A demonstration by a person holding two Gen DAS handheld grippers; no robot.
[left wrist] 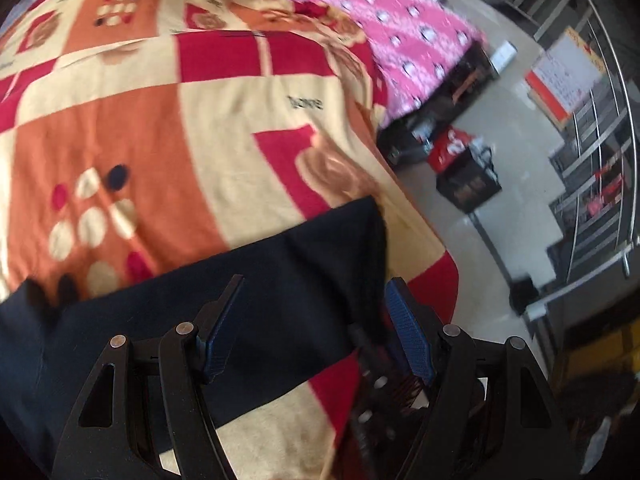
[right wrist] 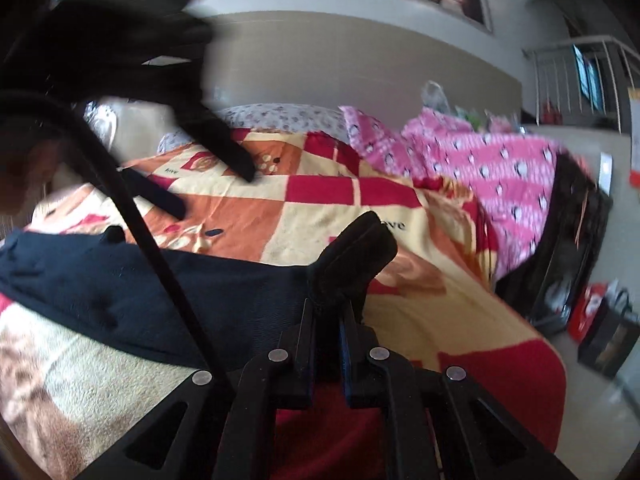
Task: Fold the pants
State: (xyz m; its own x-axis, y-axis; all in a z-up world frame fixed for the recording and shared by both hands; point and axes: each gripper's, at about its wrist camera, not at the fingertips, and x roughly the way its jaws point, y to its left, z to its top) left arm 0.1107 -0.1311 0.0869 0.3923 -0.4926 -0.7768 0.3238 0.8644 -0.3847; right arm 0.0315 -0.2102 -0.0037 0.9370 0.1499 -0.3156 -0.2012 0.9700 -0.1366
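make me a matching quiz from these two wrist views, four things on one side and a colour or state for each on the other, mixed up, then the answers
Column 1
1. pants
2. left gripper
3. right gripper
4. far bedcover

Column 2
A. pink with a small white pattern
B. dark navy, lying on the checked blanket
C. jaws wide apart, nothing between them
D. jaws pinched on dark cloth

Pairs: 1-B, 2-C, 3-D, 4-A
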